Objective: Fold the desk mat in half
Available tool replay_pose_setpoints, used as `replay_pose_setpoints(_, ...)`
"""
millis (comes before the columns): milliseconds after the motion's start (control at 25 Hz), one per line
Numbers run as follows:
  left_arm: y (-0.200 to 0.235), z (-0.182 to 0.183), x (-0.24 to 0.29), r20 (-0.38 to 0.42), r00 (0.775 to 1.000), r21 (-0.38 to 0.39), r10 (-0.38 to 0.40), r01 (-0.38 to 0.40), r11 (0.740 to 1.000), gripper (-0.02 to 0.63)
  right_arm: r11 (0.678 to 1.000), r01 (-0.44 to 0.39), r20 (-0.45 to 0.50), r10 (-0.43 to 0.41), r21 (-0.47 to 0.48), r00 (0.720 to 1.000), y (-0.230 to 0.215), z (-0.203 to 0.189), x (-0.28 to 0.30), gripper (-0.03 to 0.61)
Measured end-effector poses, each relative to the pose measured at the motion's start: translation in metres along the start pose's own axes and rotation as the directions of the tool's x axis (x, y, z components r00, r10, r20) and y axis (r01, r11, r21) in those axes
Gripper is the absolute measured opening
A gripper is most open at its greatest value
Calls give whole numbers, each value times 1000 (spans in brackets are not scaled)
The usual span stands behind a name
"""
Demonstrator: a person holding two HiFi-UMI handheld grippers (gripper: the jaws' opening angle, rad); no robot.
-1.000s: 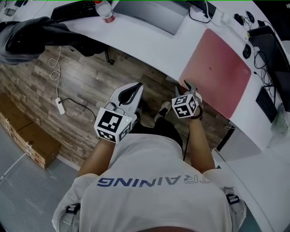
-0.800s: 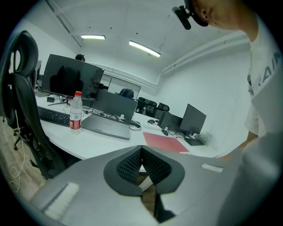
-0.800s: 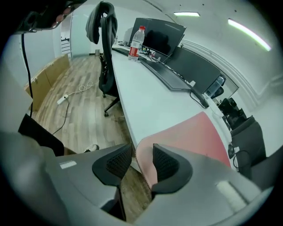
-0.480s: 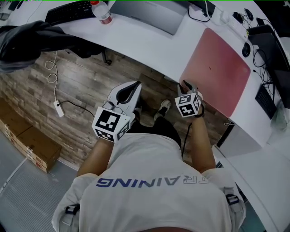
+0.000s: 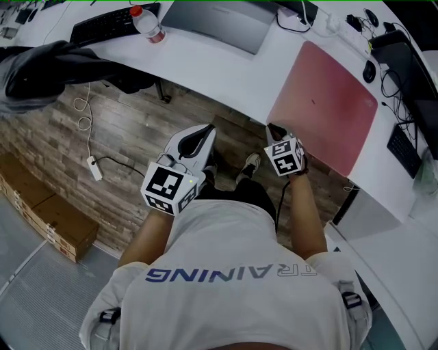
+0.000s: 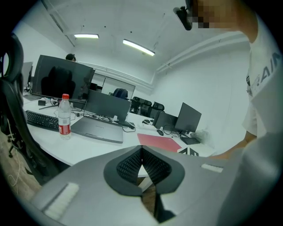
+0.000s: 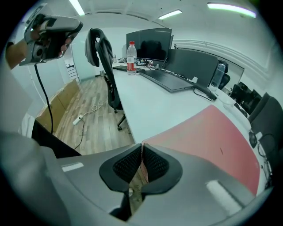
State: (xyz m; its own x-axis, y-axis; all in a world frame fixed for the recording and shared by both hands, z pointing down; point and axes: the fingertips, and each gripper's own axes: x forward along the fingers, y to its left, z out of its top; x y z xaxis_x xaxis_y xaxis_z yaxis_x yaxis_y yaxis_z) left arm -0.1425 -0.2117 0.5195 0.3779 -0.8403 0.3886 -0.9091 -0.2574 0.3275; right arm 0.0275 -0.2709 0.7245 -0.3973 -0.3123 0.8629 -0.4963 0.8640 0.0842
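Note:
The red desk mat (image 5: 321,102) lies flat on the white desk (image 5: 226,68), at its right part, with one corner at the near edge. My right gripper (image 5: 274,128) is at that near-left corner; in the right gripper view its jaws are closing, and the mat's corner (image 7: 212,137) runs in between the pads of that right gripper (image 7: 142,154), pinched. My left gripper (image 5: 198,133) hangs over the floor, left of the right one and off the desk. That left gripper (image 6: 141,150) is shut with nothing in it, and the mat (image 6: 159,141) shows far ahead of it.
A closed laptop (image 5: 219,20), a water bottle (image 5: 147,24) and a keyboard (image 5: 109,20) sit on the desk's far left part. A mouse (image 5: 369,68), cables and monitors crowd the right. A chair with a dark jacket (image 5: 55,61) stands left; cardboard boxes (image 5: 41,212) lie on the floor.
The right gripper's jaws, open a second ago, have closed on the mat's near corner as it edged forward. The left gripper has hardly moved.

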Motion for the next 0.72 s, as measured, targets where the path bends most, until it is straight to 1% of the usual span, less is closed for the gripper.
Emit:
replay_pose_setpoints(80,-7,7,1,12,1000,14,-2,2,1000,-2,1000,3,27,-4,29,1000,-3,2,-5,28)
replay_pose_setpoints(200,-18,14,3,22,1000,28,-6,5,1000,-2,998,31,108,-37,62,993,-10,10,-21,28)
replay_pose_setpoints(320,-33,19,10,25,1000,38,-12,12,999,-2,993,57,193,-76,100,978,-22,13,-42,26)
replay_pose_setpoints(440,-51,25,21,29,999,60,-34,32,998,-2,984,80,251,-118,158,961,-40,14,-64,26)
replay_pose_setpoints(560,-72,32,33,32,998,87,-60,57,995,-2,972,112,278,-168,204,946,-63,9,-83,26)
replay_pose_setpoints(720,-100,40,49,31,995,122,-96,91,988,-2,947,160,268,-237,279,934,-96,-14,-104,26)
